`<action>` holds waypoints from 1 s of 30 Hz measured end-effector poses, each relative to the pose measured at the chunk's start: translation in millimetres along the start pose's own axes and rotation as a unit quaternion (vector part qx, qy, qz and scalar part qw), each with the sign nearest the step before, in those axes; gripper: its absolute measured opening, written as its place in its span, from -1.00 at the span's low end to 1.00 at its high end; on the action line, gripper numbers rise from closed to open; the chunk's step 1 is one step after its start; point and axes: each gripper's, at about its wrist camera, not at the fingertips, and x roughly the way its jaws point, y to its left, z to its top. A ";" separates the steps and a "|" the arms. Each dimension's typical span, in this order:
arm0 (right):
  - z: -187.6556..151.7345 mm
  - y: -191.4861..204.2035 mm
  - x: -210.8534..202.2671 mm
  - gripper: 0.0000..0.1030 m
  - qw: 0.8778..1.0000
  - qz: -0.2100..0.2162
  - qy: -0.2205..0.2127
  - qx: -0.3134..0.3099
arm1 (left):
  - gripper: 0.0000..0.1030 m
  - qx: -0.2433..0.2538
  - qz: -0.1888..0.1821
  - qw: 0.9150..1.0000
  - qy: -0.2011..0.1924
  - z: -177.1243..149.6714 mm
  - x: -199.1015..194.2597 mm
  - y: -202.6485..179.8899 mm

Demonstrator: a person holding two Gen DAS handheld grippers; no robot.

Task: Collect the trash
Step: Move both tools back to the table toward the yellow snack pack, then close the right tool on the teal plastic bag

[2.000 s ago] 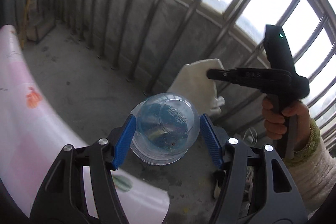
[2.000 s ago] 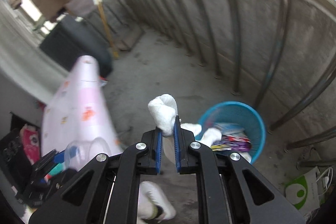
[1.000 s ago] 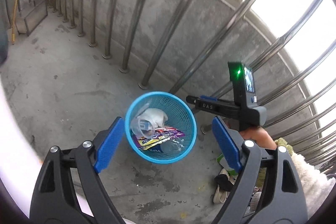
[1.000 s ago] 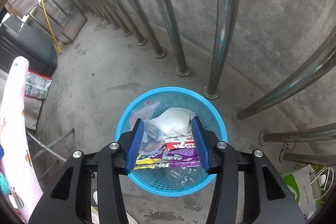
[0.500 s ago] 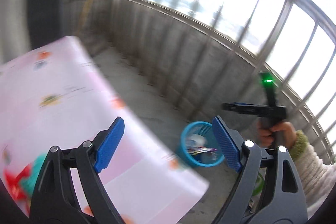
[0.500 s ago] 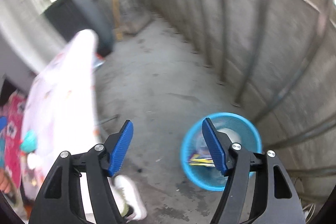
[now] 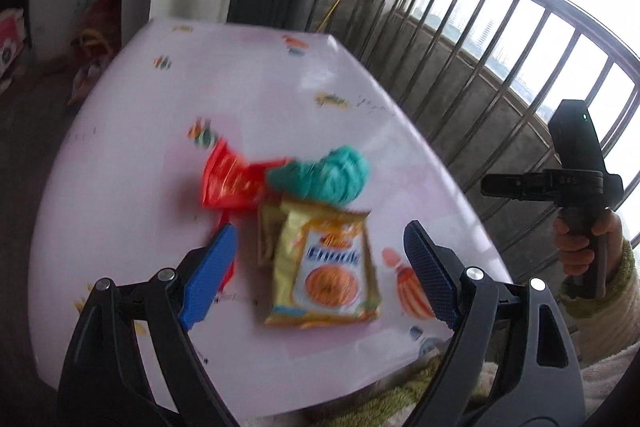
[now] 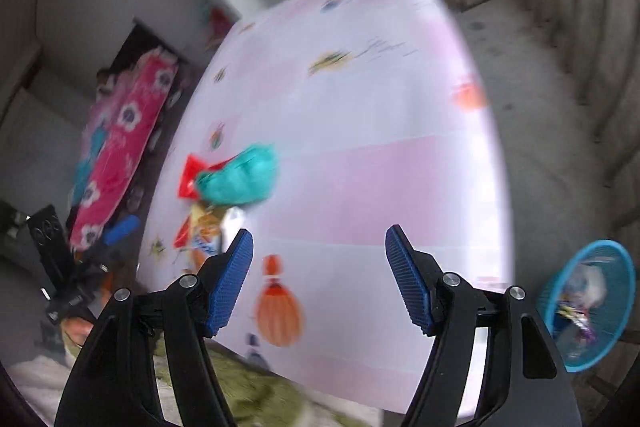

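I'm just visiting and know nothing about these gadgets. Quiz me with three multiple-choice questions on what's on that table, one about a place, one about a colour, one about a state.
1. Where does the yellow snack packet lie?
A. in the blue basket
B. on the table, in front of the left tool
C. on the floor

2. What colour is the crumpled lump beyond the packet?
A. teal
B. black
C. brown

3. How are the left tool's blue pads?
A. clamped on the packet
B. spread apart, holding nothing
C. gripping the red wrapper

Answers:
1 B, the packet rests flat on the pink table between the tool's tips in the left view.
2 A, it is plainly teal, beside a red wrapper.
3 B, both pads stand wide with the packet untouched below them.
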 end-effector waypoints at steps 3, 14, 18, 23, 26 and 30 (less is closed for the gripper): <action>6.9 23.0 24.8 0.25 1.000 -0.002 0.002 -0.004 | 0.54 -0.009 -0.004 1.000 0.021 -12.7 12.6 8.5; 65.2 81.7 81.8 0.08 0.996 -0.028 -0.043 -0.071 | 0.06 0.004 -0.003 0.997 0.075 -32.5 53.2 22.7; 85.9 90.9 121.0 0.03 0.993 -0.058 -0.021 -0.103 | 0.01 -0.002 -0.015 0.997 0.082 -37.4 56.7 25.2; 81.7 68.8 148.7 -0.18 0.990 -0.109 0.036 -0.087 | -0.07 -0.006 -0.018 0.997 0.080 -42.4 55.0 27.0; 64.9 47.8 130.1 -0.18 0.990 -0.122 0.035 -0.066 | -0.10 -0.006 -0.018 0.997 0.078 -42.5 54.5 29.6; 34.7 23.8 100.9 -0.18 0.989 -0.140 0.028 -0.028 | -0.14 -0.004 -0.018 0.997 0.078 -45.2 53.4 27.1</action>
